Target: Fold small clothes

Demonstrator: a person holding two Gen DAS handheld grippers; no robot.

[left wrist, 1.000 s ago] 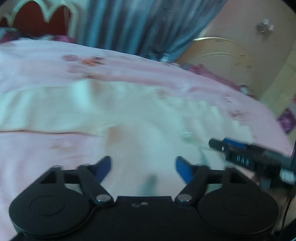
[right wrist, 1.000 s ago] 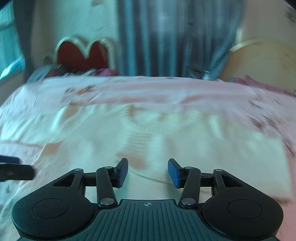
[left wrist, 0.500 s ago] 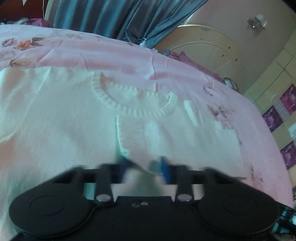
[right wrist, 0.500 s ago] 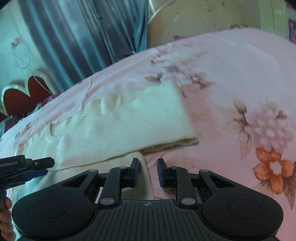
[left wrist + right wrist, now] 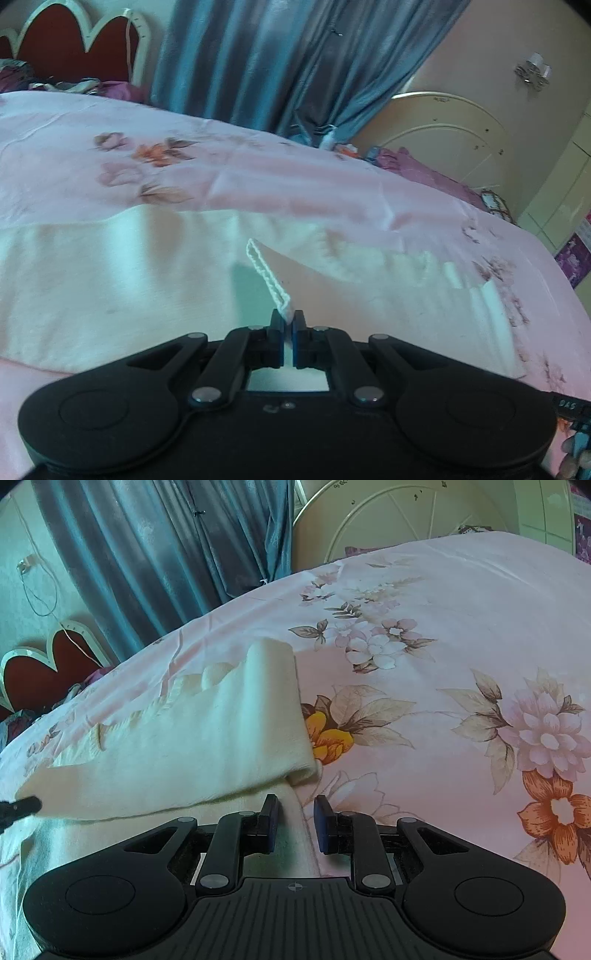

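Between the left gripper's [image 5: 288, 325] jaws we clamp the cream knitted sweater's [image 5: 147, 280] ribbed edge, one sleeve already folded in, while the right gripper's [image 5: 294, 821] jaws stand apart over its hem, most folds remaining.

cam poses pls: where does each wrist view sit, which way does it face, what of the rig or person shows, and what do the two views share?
Left wrist: sits behind the left gripper, looking down across the pink floral bedsheet toward the blue curtain; its jaws are shut on the cream sweater's knitted edge; fingertips of a hand show at bottom right.
Right wrist: sits behind the right gripper, rolled, facing the sweater's folded end; its jaws stand apart over the fabric edge.
Shared: sweater, bedsheet, curtain, red headboard, cream arched board.
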